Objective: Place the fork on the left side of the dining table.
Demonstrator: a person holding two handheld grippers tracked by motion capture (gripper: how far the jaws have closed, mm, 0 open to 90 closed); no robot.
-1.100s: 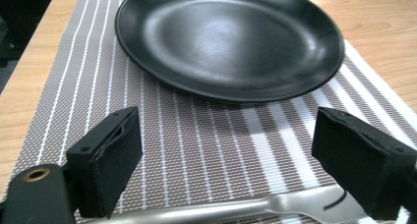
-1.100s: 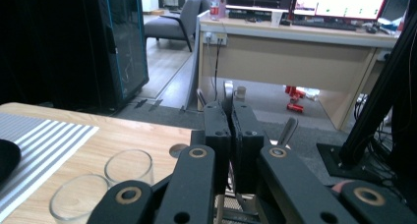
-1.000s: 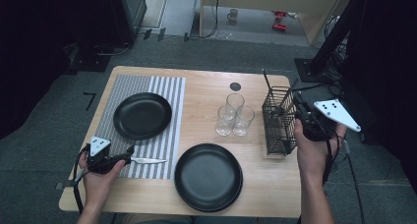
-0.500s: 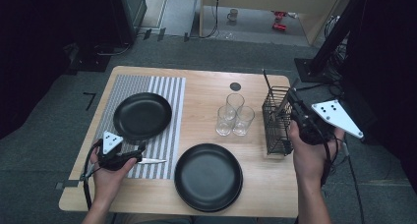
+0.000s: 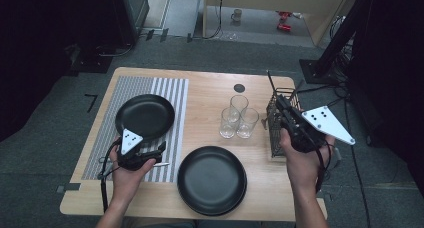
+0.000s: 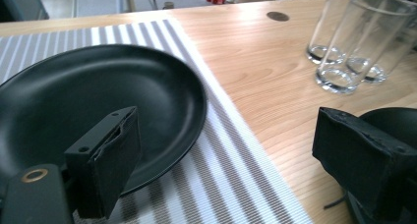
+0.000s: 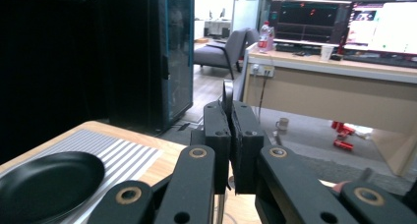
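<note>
Change, left side: the left gripper (image 5: 159, 149) has moved in from the table's left edge over the last second and now sits over the near right part of the striped mat (image 5: 102, 133), with the hand behind it.
Change, right side: little; the right gripper (image 5: 280, 104) stays at the top of the wire rack (image 5: 274, 138).
Knife: the knife (image 5: 161, 164) lies flat on the mat's near right corner, just right of the plate (image 5: 145, 117), in the same spot as a second ago.
Meaning: the knife looks already laid in its place beside the plate, so the left hand is likely free for the next piece, while the right hand is about to supply it.
Left gripper state: in the left gripper view its jaws stand wide apart with nothing between them (image 6: 231, 135).
Knife to left gripper: just under and beside the jaws, close to them; I cannot tell whether it touches.
Right gripper state: its jaws (image 7: 230, 111) are pressed together on a thin dark handle (image 7: 227, 89) that rises between them.
Handle's place: at the rack, on the table's right edge, right of the three glasses (image 5: 239, 120).
Second plate: it (image 5: 212, 180) sits on bare wood near the front, with no mat under it.
</note>
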